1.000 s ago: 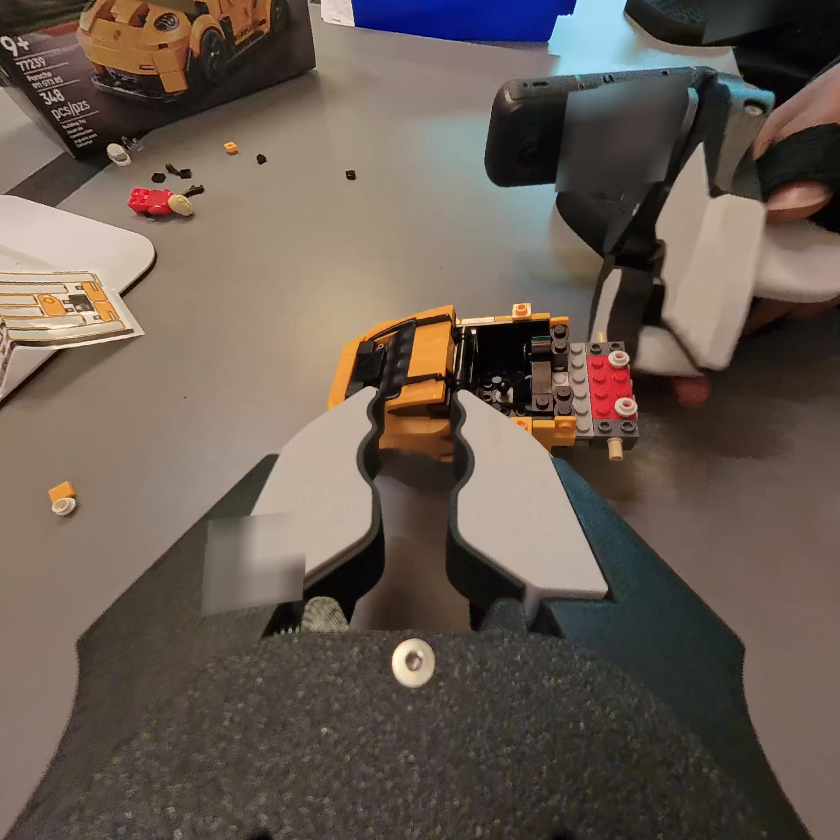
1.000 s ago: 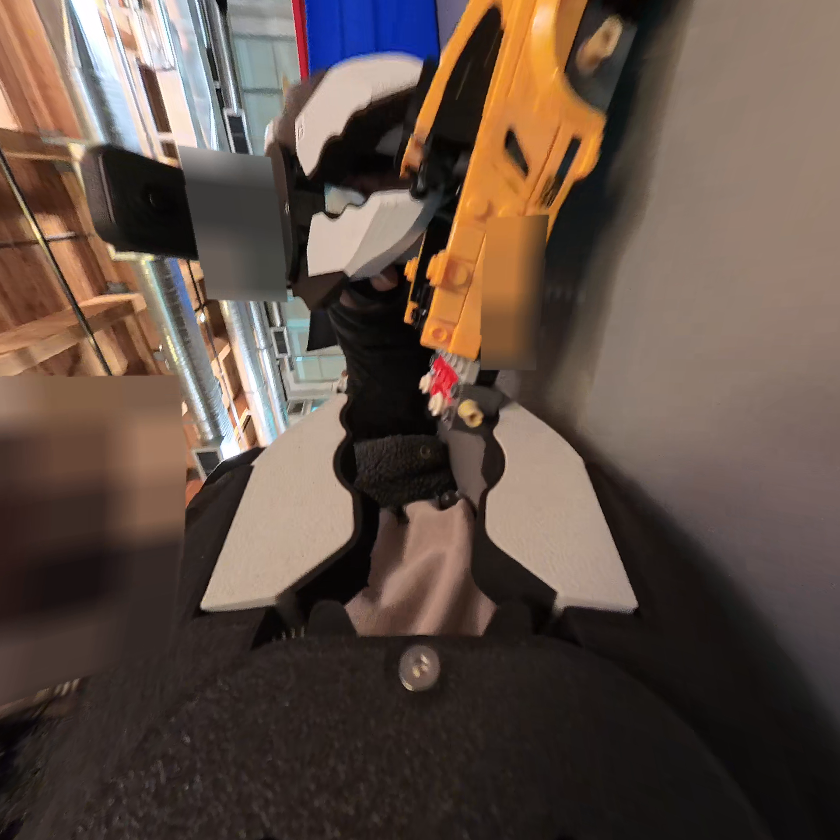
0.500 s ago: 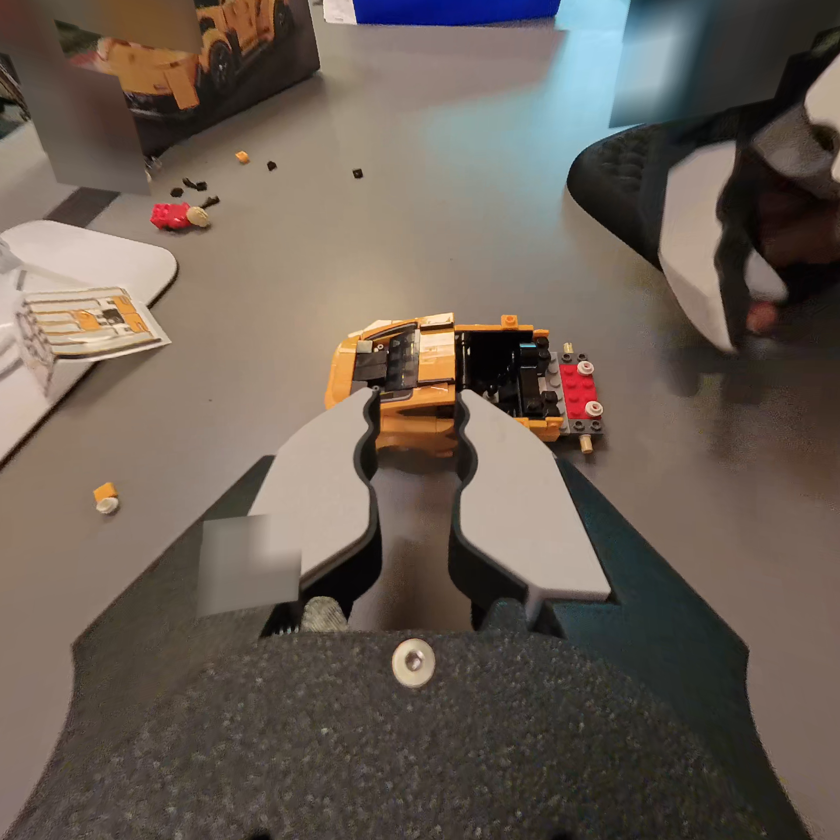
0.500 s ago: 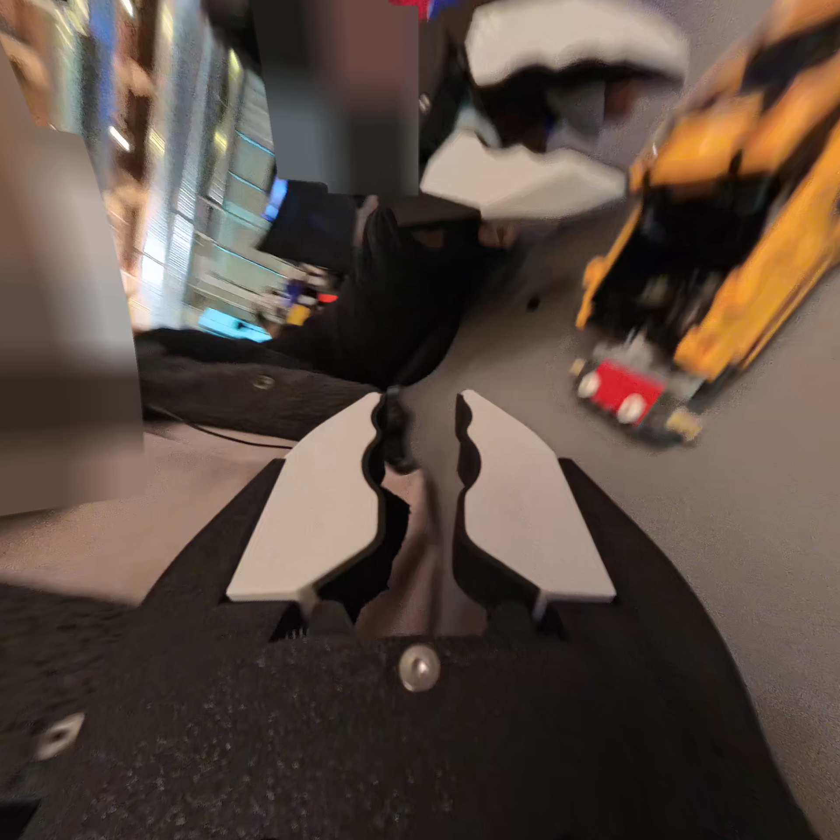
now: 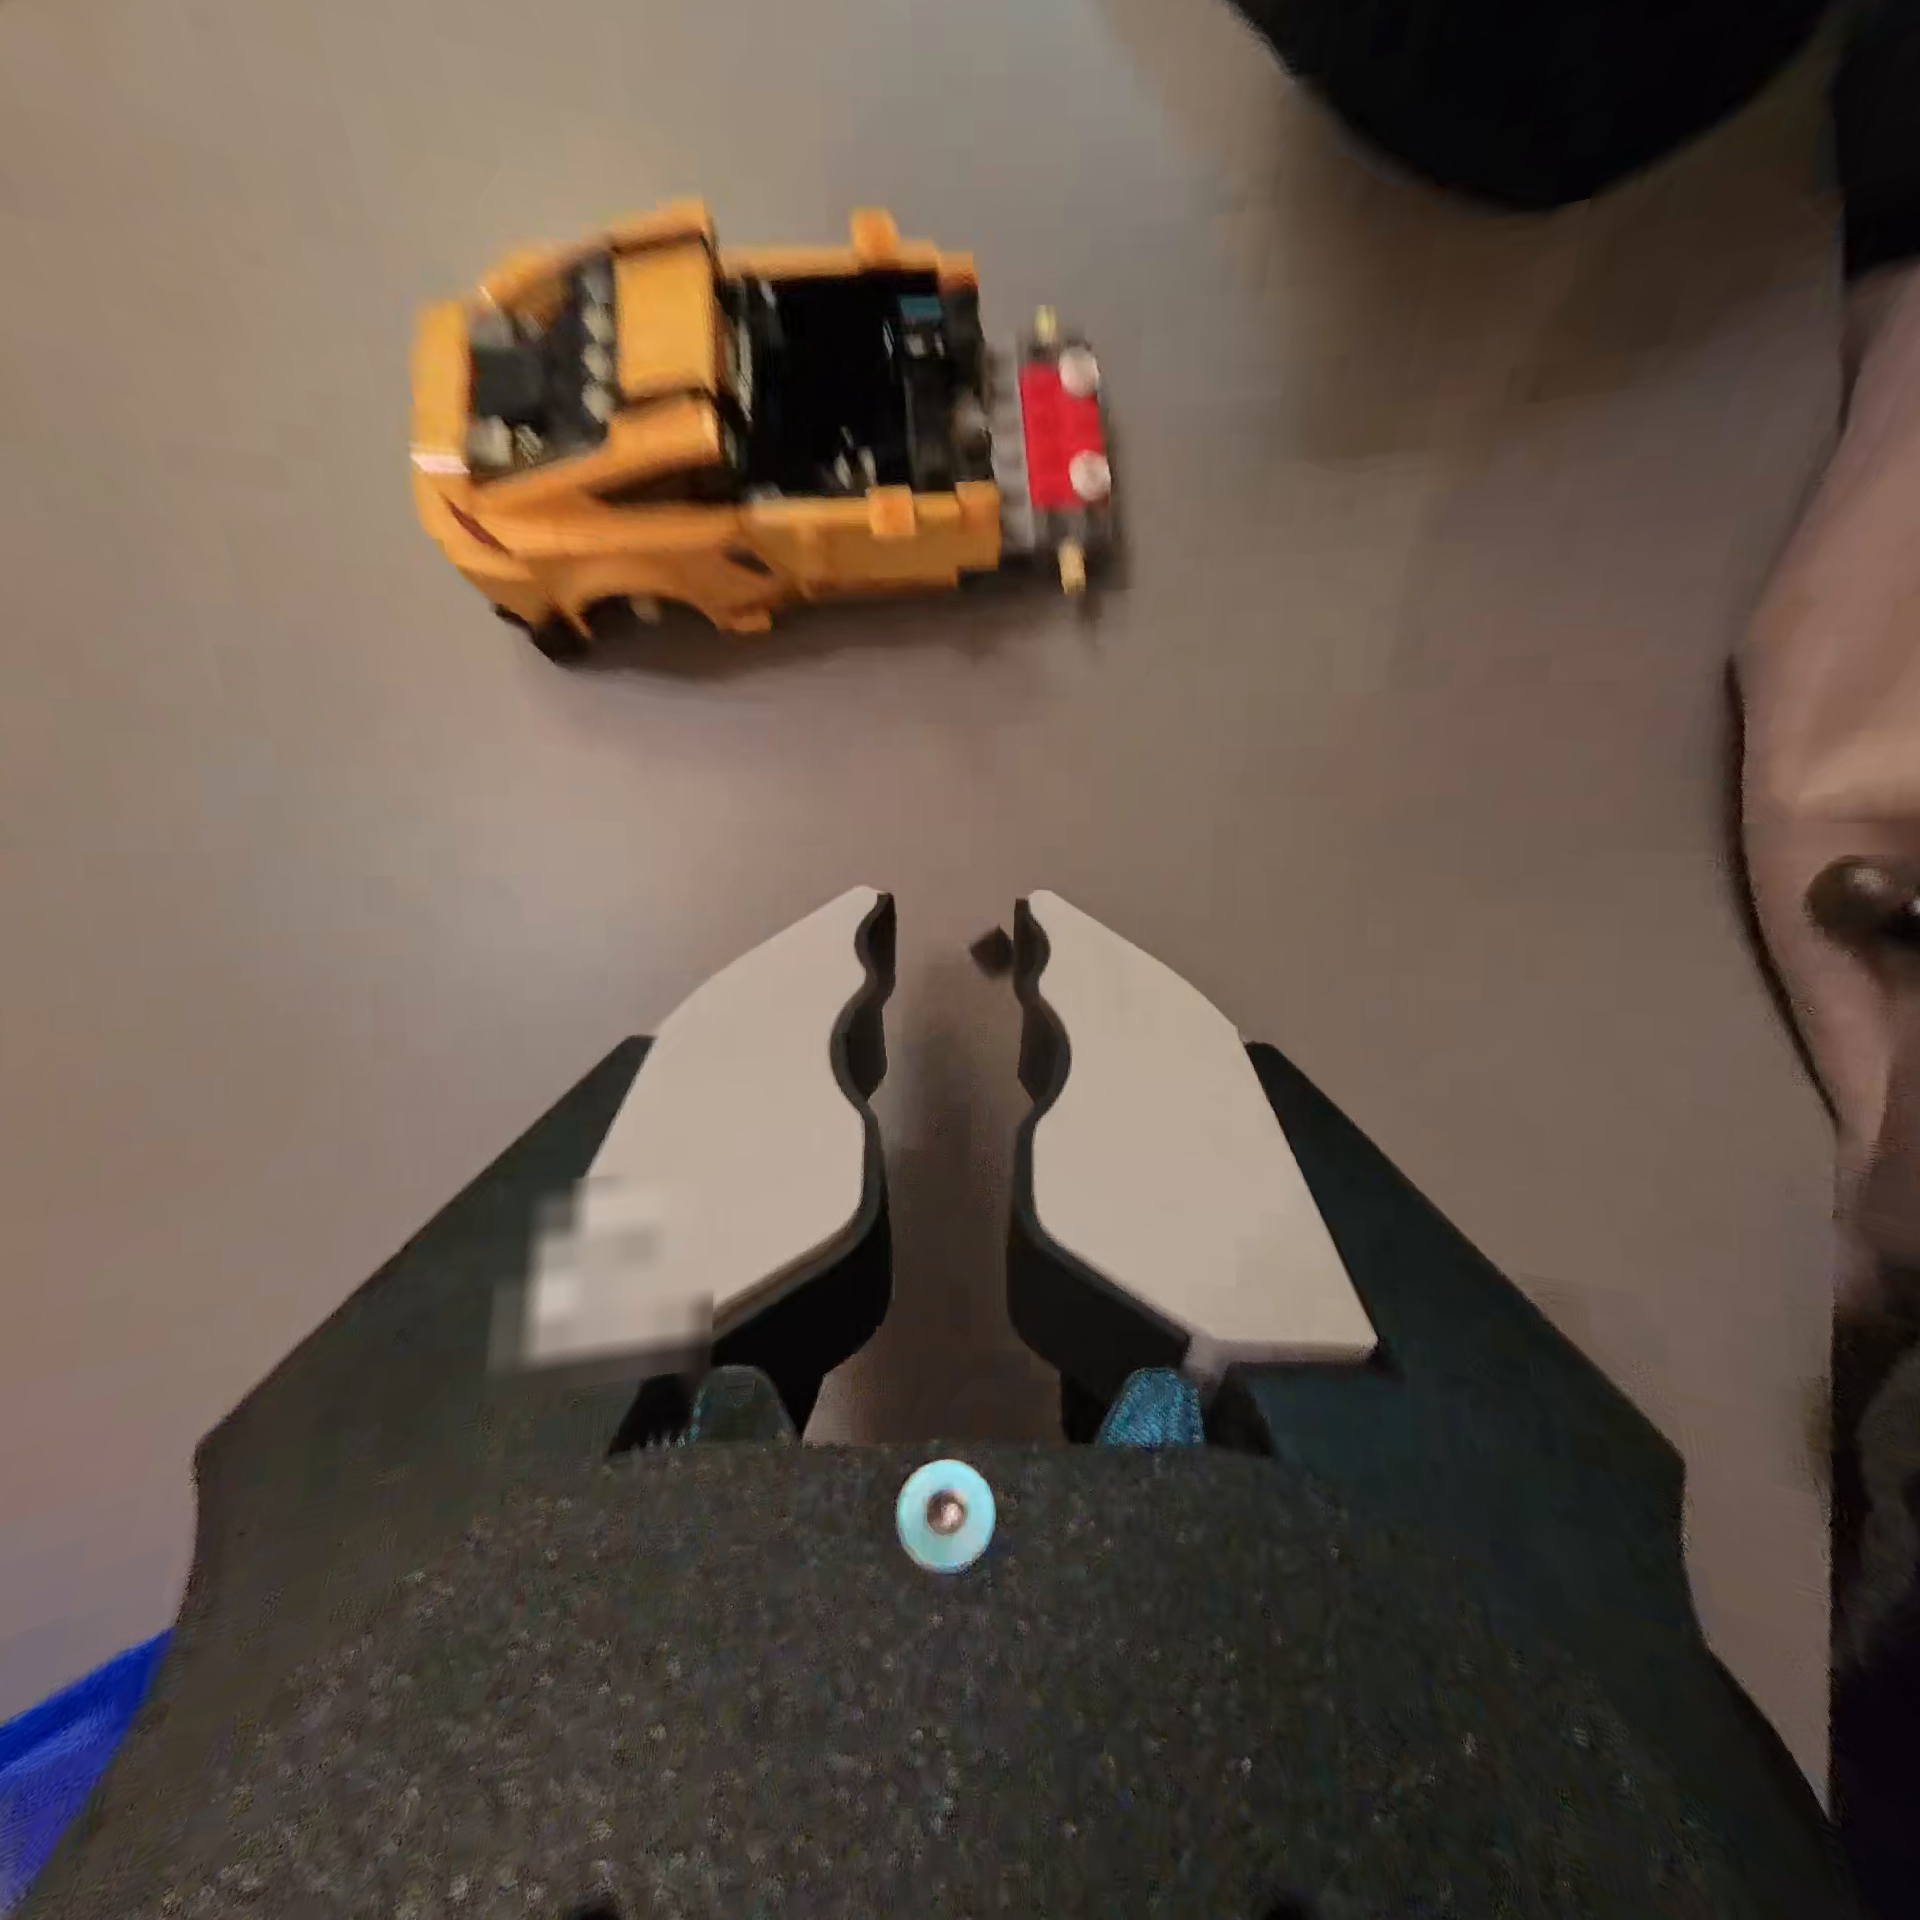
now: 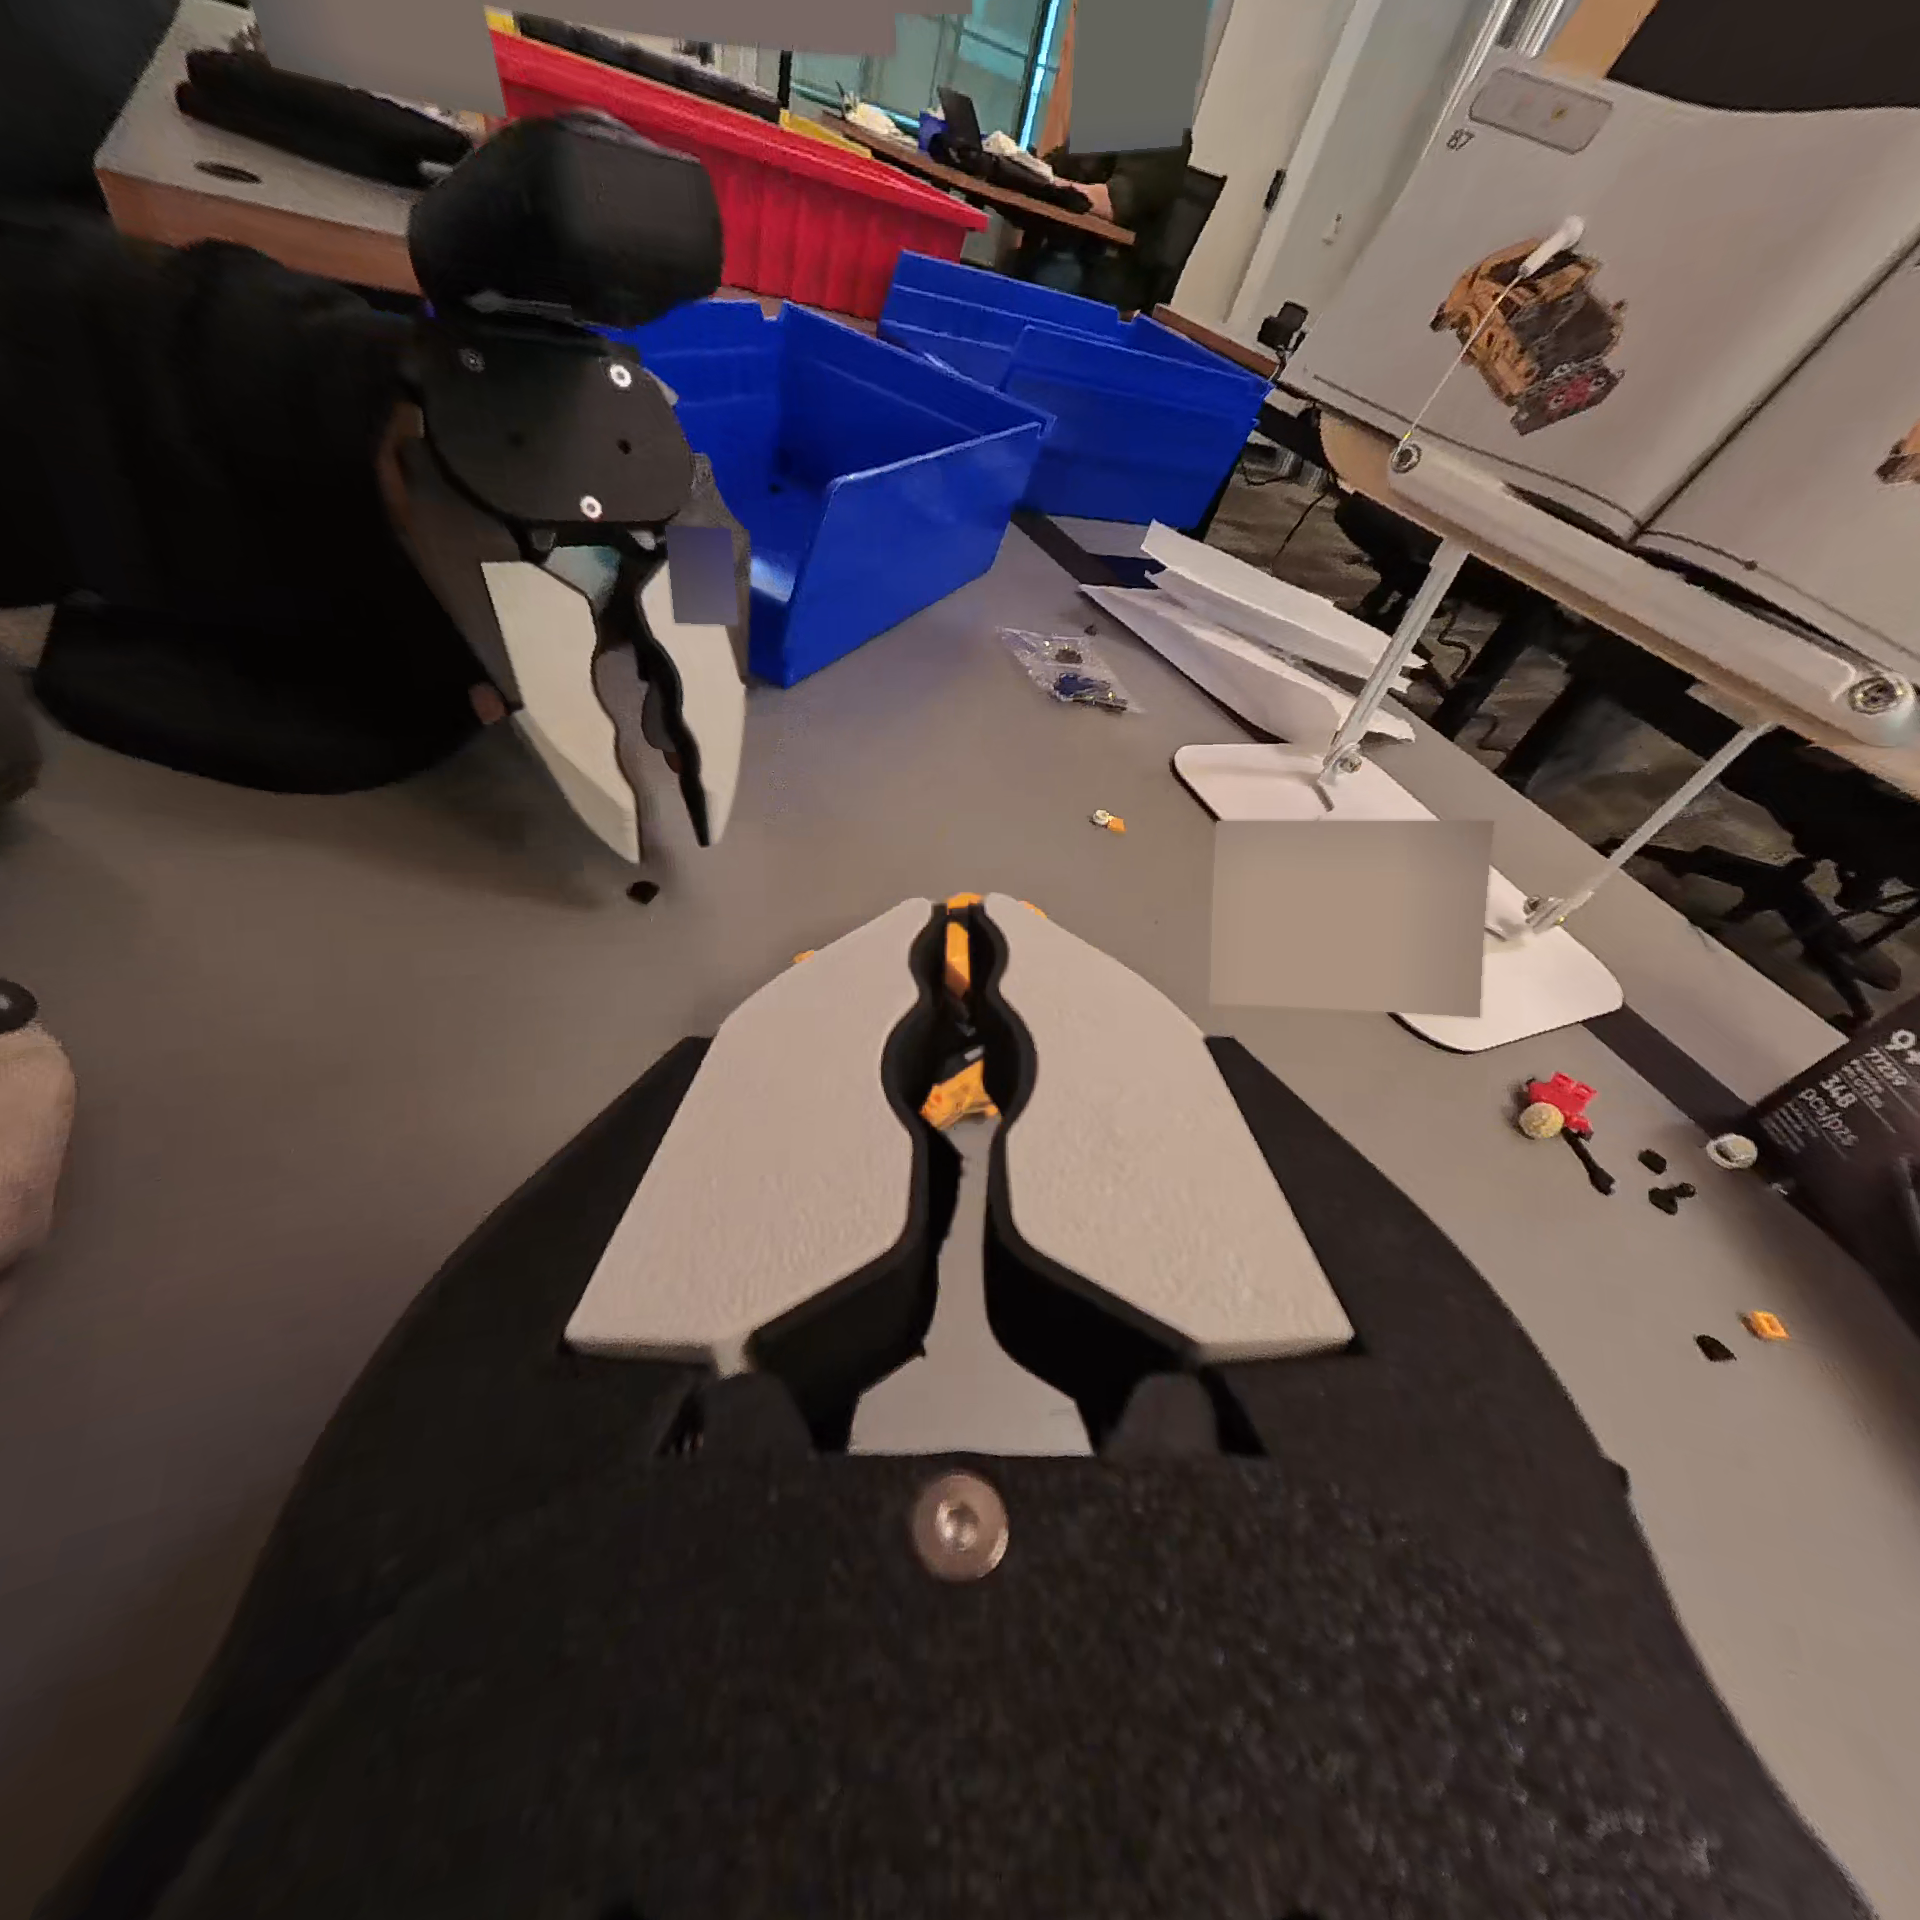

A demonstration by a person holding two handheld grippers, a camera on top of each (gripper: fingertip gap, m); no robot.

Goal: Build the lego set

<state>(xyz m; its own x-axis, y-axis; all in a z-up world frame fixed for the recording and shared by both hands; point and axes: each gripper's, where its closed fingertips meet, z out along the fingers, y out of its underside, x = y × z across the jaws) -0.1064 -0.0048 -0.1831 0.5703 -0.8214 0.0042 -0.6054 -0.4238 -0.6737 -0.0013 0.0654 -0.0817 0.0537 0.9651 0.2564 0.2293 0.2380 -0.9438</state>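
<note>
Observed from the right-hand side of the grey table (image 6: pixel 312 1039). Far left of the right gripper (image 6: pixel 961 909), the left gripper (image 5: pixel 951 914) hangs tips-down over the table with its jaws spread and nothing between the pads. A small black piece (image 5: pixel 989 951) lies on the table directly beneath its tips, closer to one finger, and appears untouched. The right gripper itself has its fingers (image 6: pixel 810 1091) pressed together. The orange brick car (image 5: pixel 727 436) shows only as slivers through the slot between them. The view from the left gripper shows the car standing free on the table, well ahead of the left tips, with no finger on it, so the right gripper pinches nothing.

Containers: beyond the left gripper stands a blue bin (image 6: pixel 883 499) with an open front, and no contents show in it. More blue bins (image 6: pixel 1122 395) sit behind it and a red bin (image 6: pixel 810 208) farther back; their insides are hidden. Ahead and slightly right of the right gripper lies a clear bag (image 6: pixel 1070 665) holding small dark and blue parts. Nearer, there is a loose orange-and-white piece (image 6: pixel 1108 821).

To the right is a white stand (image 6: pixel 1288 779) carrying an open booklet (image 6: pixel 1662 312). Far right are a red piece (image 6: pixel 1555 1096), black bits (image 6: pixel 1662 1184) and an orange tile (image 6: pixel 1764 1325), all beside a dark box (image 6: pixel 1849 1122) at the frame edge. The box's contents cannot be seen.
</note>
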